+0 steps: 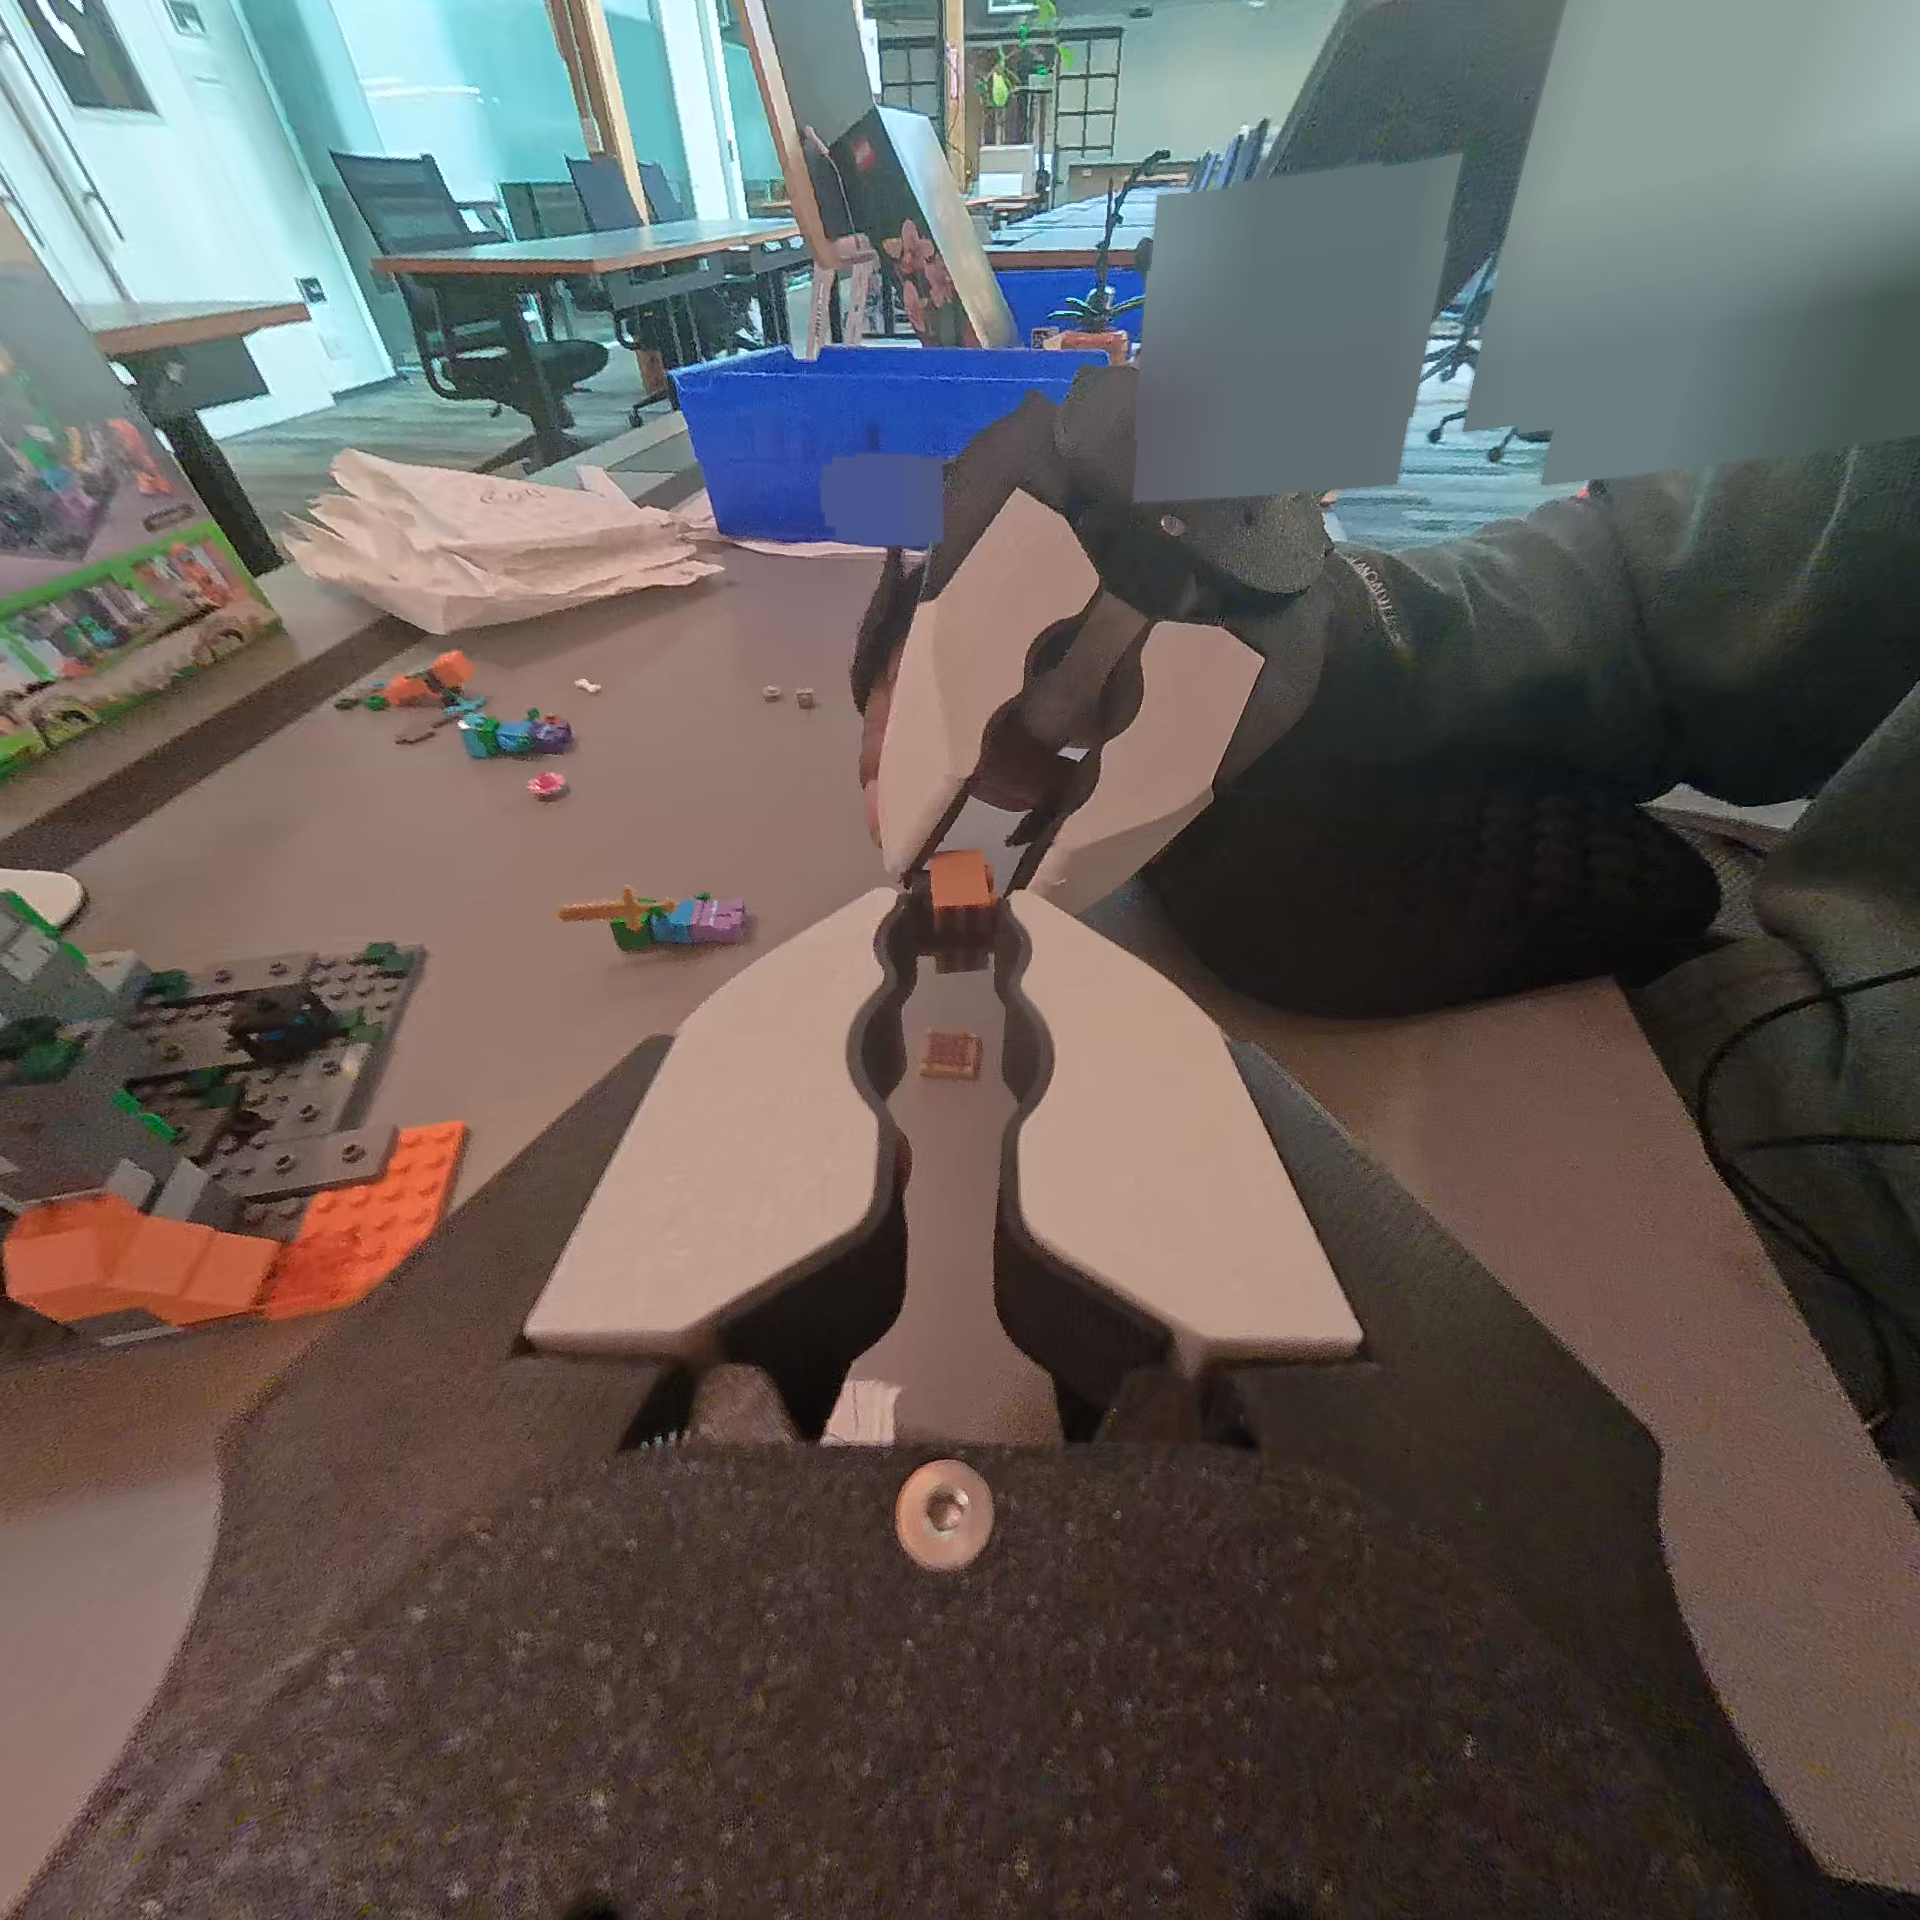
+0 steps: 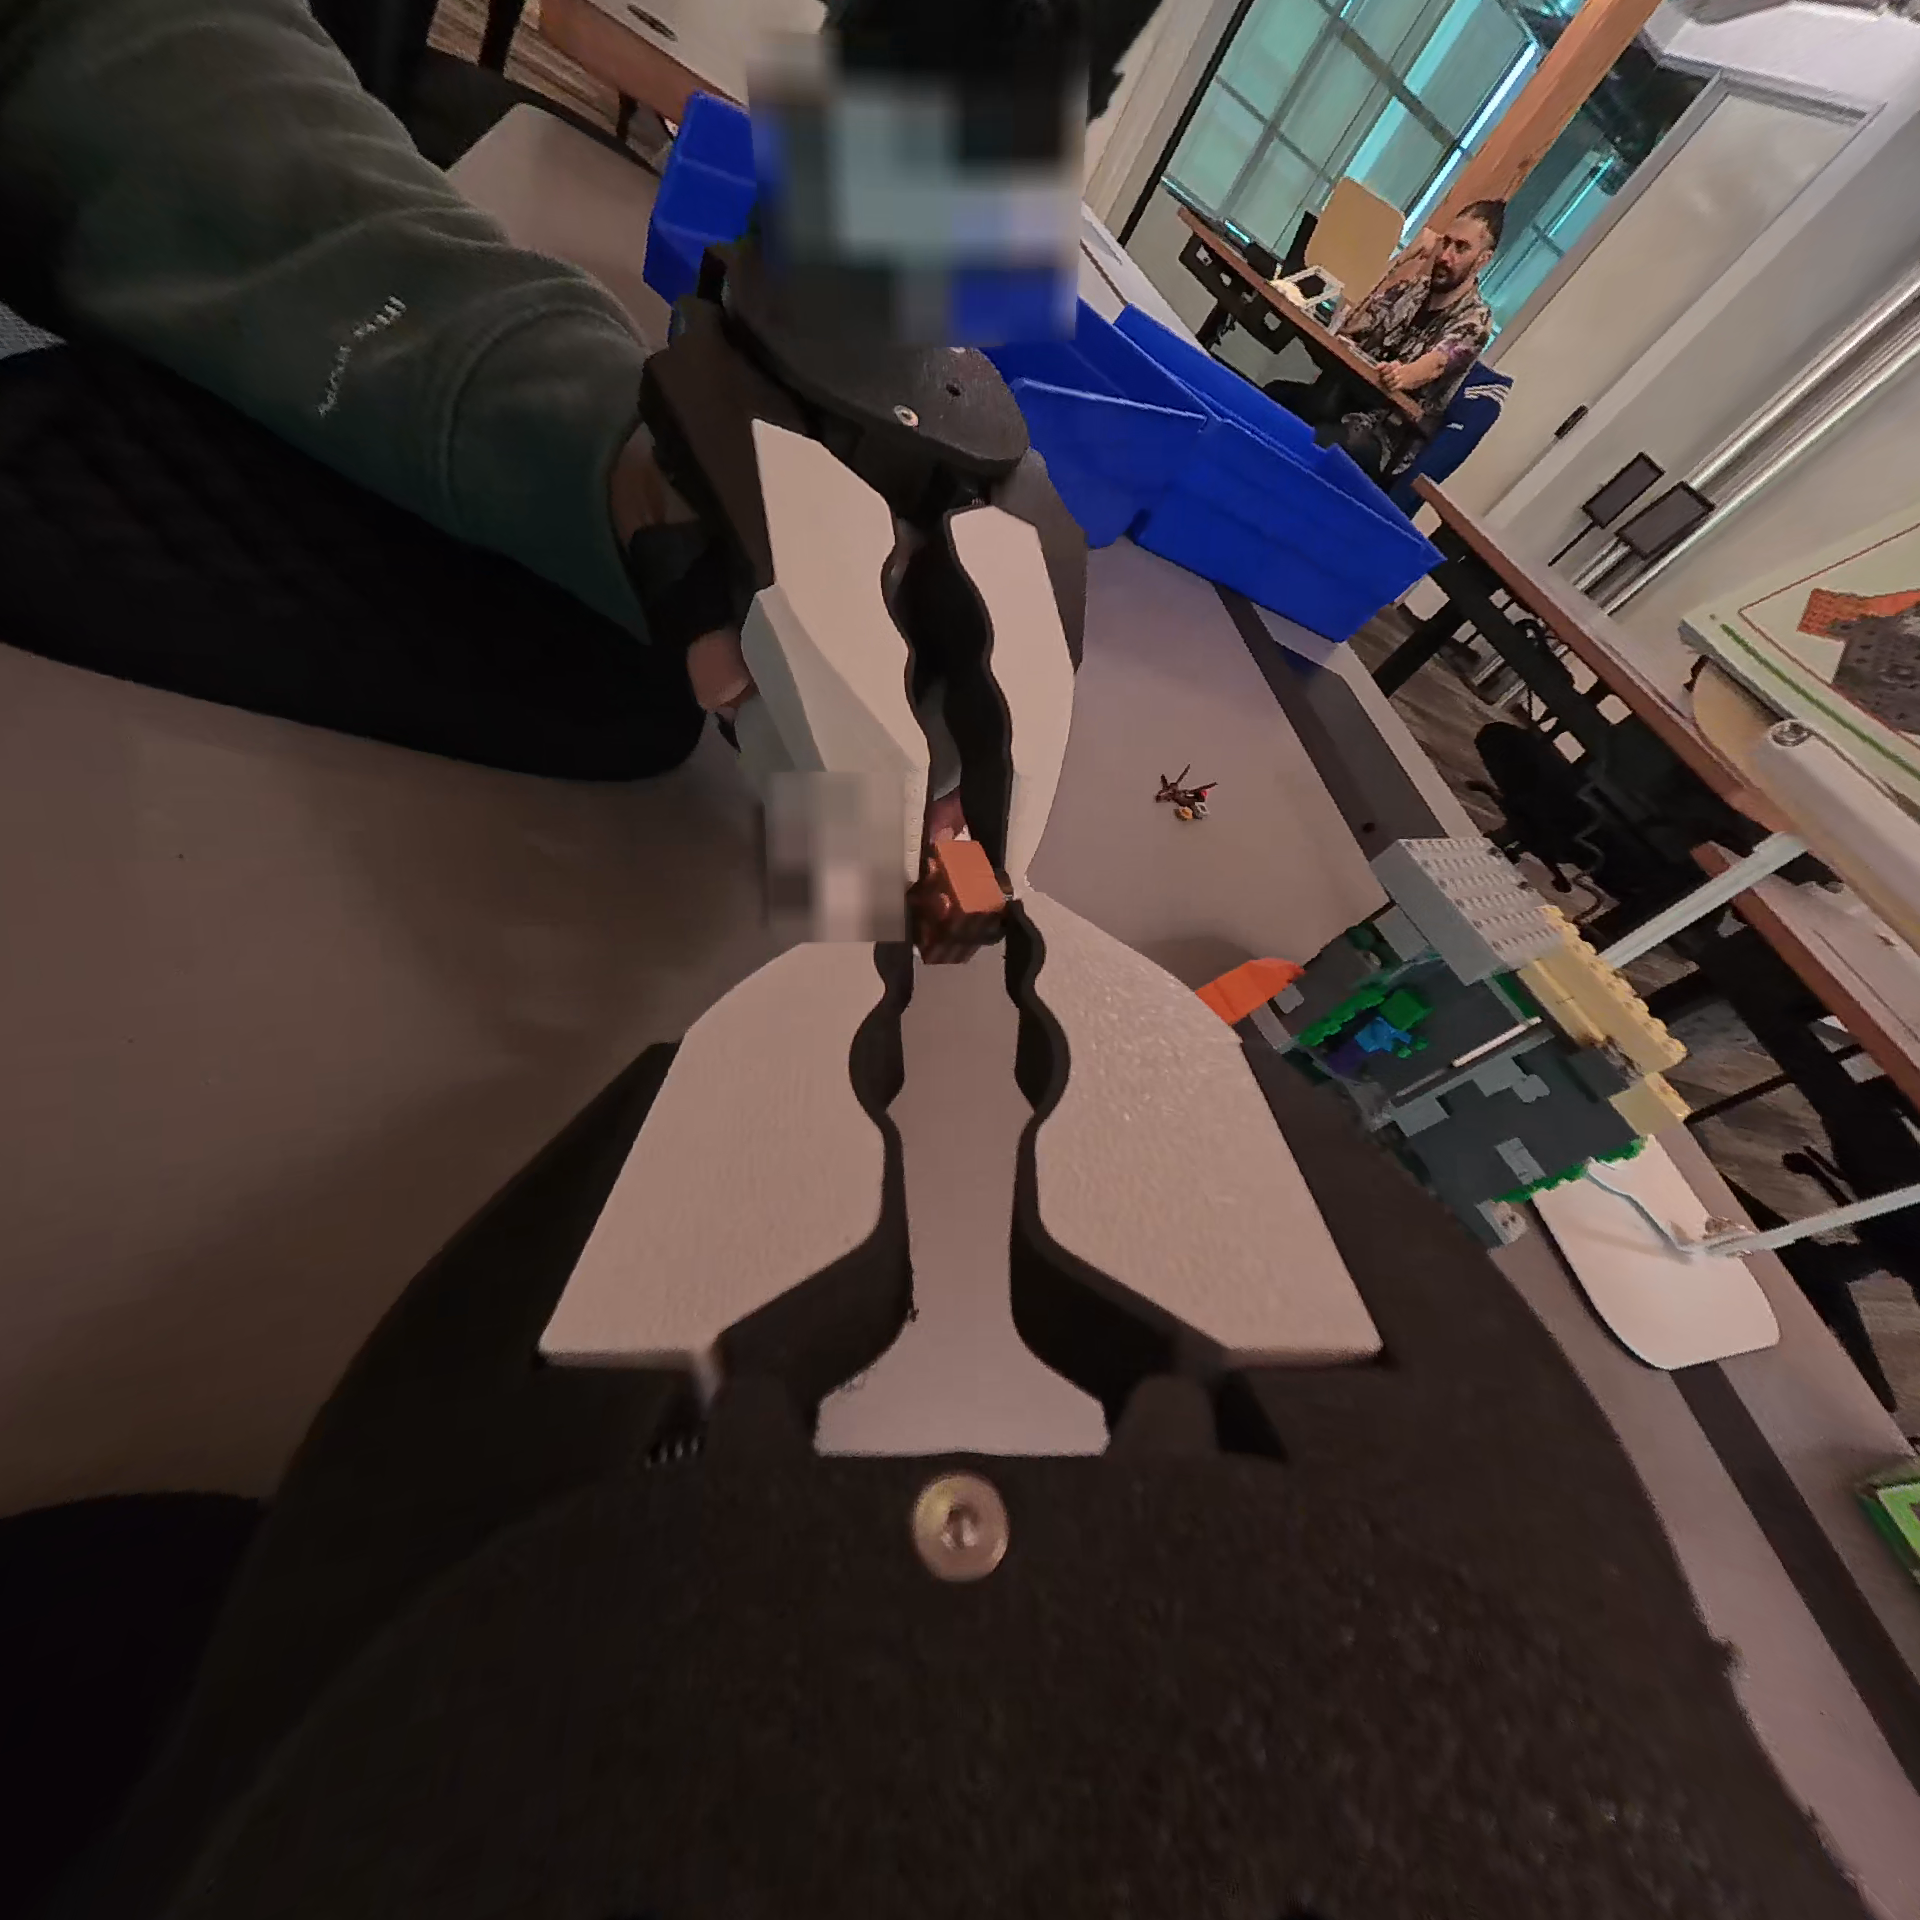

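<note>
Together, both tongs [image 1: 951, 914] [image 2: 961, 920] pinch one blocky, studded brown brick [image 1: 958, 902].

Dim indoor light, brighter at far windows; wide-angle bending at edges, slight blur.

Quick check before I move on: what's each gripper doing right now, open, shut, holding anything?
Left gripper: shut on the small brown brick piece, at its fingertips.
Right gripper: fingertips at the same brown piece; grip cannot be told.
</note>
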Available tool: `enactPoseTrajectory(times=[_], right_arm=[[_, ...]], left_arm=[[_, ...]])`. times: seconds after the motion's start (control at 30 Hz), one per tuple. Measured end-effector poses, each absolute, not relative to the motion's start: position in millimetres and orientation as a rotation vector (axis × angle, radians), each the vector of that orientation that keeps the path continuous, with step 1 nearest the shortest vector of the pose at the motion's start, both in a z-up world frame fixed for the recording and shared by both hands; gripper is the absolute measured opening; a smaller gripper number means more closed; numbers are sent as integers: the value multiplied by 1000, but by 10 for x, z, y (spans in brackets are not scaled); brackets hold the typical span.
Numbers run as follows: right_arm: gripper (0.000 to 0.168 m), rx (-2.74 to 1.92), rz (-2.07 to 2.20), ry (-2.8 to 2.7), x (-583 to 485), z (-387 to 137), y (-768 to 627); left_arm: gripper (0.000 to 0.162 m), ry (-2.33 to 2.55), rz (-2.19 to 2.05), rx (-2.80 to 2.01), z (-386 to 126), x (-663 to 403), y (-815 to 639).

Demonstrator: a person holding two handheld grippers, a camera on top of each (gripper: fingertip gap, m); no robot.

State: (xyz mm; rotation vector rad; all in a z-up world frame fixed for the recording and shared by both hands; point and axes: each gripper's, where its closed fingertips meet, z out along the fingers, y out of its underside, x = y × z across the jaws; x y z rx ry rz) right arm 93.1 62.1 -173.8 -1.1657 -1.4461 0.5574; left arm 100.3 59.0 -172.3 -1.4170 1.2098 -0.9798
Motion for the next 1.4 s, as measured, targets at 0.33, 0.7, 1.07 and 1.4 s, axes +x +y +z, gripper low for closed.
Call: enactPoseTrajectory(times=[0.33,0.7,1.07,1.4], right_arm=[[24,-1465,1181,-1290,936,-1662,547],[23,-1696,1815,-1171,845,-1544,368],[18,-1713,1927,-1363,912,-1674,251],[17,-1724,1591,-1914,1141,-2019,113]], left_arm=[[14,1307,-656,-1238,-1667,990,565],[14,1328,-557,-1041,-1509,999,438],[13,1440,-577,-1055,-1630,1045,320],[13,1491,-681,-1111,-1728,1007,287]])
